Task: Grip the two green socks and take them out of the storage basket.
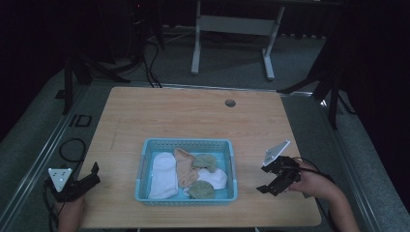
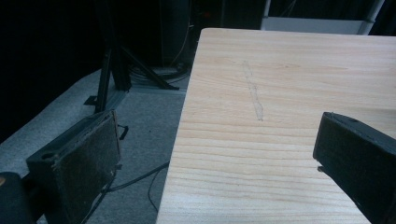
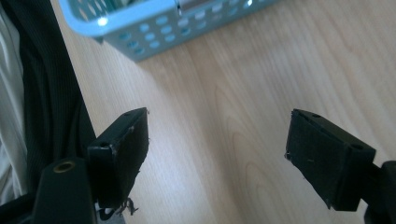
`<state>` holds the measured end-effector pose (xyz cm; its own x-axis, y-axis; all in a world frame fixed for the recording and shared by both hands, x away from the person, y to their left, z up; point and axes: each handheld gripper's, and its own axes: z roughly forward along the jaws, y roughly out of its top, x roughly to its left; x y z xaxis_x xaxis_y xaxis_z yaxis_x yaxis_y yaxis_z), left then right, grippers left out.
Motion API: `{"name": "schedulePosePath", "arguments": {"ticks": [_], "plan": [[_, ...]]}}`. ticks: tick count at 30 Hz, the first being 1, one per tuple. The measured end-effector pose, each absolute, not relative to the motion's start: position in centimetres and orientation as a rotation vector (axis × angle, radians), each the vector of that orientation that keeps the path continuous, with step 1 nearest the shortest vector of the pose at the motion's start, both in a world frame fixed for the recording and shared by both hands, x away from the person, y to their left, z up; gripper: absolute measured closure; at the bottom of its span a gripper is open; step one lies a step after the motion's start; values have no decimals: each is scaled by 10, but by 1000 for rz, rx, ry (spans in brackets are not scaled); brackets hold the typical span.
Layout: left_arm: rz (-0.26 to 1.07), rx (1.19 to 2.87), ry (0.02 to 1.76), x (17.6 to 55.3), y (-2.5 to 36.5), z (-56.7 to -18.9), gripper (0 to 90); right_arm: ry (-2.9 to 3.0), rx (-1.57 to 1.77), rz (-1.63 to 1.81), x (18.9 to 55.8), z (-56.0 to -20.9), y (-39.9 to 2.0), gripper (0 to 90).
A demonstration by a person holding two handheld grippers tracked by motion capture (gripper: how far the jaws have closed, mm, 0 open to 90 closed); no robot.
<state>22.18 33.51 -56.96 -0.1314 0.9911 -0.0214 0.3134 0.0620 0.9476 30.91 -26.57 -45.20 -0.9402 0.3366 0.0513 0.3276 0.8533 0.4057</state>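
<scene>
Lower left of the high view: your left gripper (image 1: 92, 174) sits at the table (image 1: 193, 111) edge, jaws apart, empty. Center-bottom, the blue basket (image 1: 145, 159) holds white, peach and green socks (image 1: 163, 174). Lower right, your right gripper (image 1: 270, 181) gapes wide, holding nothing.

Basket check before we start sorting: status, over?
Left gripper open, empty, at table edge. Right gripper open, empty, beside basket. Socks inside, untouched. Path clear.
</scene>
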Motion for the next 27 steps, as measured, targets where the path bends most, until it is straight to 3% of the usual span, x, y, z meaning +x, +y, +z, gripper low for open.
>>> {"name": "schedulePosePath", "arguments": {"ticks": [27], "plan": [[1098, 1350, 1557, 222, 335, -570, 3, 2970, 394, 697, 318, -423, -206, 127]]}}
